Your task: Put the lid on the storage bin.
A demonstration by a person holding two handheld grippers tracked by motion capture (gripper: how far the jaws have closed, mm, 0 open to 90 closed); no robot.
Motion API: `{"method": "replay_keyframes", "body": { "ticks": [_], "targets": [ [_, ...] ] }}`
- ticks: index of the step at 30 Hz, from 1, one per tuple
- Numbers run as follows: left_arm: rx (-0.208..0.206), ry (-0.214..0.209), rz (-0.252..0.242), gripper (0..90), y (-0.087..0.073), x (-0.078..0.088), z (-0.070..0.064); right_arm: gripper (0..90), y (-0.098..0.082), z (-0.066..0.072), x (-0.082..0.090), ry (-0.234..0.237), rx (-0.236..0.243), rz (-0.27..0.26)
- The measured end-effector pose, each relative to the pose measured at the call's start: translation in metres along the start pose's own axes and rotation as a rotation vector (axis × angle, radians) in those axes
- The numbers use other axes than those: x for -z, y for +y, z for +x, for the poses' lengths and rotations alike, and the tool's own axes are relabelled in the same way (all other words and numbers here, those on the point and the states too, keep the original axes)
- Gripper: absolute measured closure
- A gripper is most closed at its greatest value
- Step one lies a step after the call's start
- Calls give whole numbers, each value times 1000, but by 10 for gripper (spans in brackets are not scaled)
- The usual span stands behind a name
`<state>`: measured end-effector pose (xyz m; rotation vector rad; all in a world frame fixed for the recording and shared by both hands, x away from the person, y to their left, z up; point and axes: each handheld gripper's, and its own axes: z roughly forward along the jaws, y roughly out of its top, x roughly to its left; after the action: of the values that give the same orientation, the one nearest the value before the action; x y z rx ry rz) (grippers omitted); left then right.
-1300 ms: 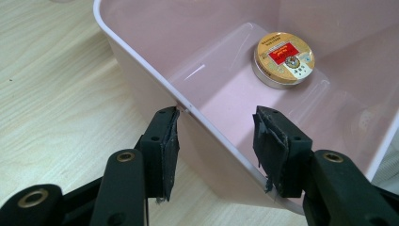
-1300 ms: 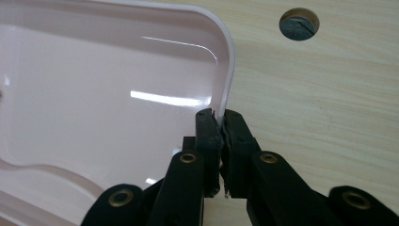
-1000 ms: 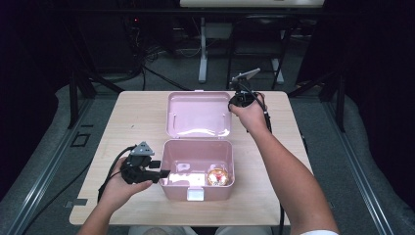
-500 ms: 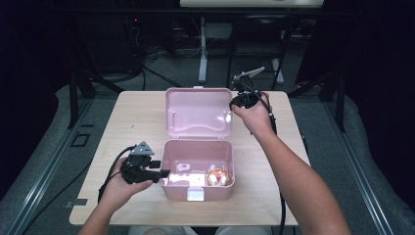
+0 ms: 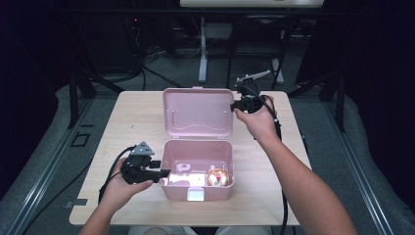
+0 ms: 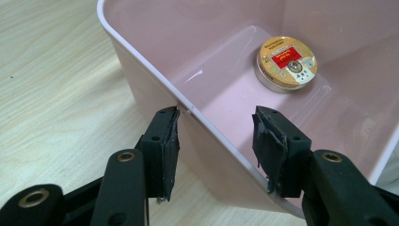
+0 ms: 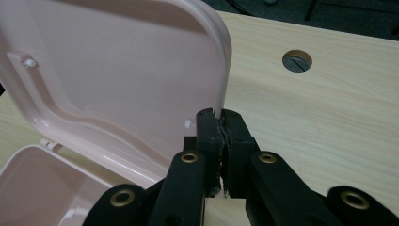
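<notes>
At centre frame, the right gripper (image 5: 237, 105), jaws clamped on the pink box's lid (image 5: 198, 112), is swinging it toward closing, while the left gripper (image 5: 164, 174), jaws apart astride the box wall (image 6: 155, 94), is steadying; next, lowering gently.

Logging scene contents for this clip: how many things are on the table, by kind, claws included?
Pink box with hinged lid: 1
Round gold tin inside the box: 1
Claws, left claw and right claw: 2
Total: 4
</notes>
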<state>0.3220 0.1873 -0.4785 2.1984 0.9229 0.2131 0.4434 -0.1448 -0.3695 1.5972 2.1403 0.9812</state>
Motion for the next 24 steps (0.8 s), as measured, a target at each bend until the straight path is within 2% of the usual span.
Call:
{"method": "replay_keyframes", "body": {
  "ticks": [2,6,11,14,20,24],
  "targets": [
    [1,-3,0,509,0,0,1,871,-2,1,3,2,2,-6],
    [10,-11,-4,509,0,-1,3,870,-8,4,9,-8,37,-32],
    [15,-20,-3,511,2,-1,5,870,-13,5,13,-6,47,-55],
    [22,-10,-26,531,3,-1,8,870,-14,6,15,-2,46,-58],
    [21,0,-27,535,10,1,14,870,-15,5,16,5,50,-60],
    [45,7,-58,534,16,4,21,870,-16,5,16,5,51,-64]
  ]
}}
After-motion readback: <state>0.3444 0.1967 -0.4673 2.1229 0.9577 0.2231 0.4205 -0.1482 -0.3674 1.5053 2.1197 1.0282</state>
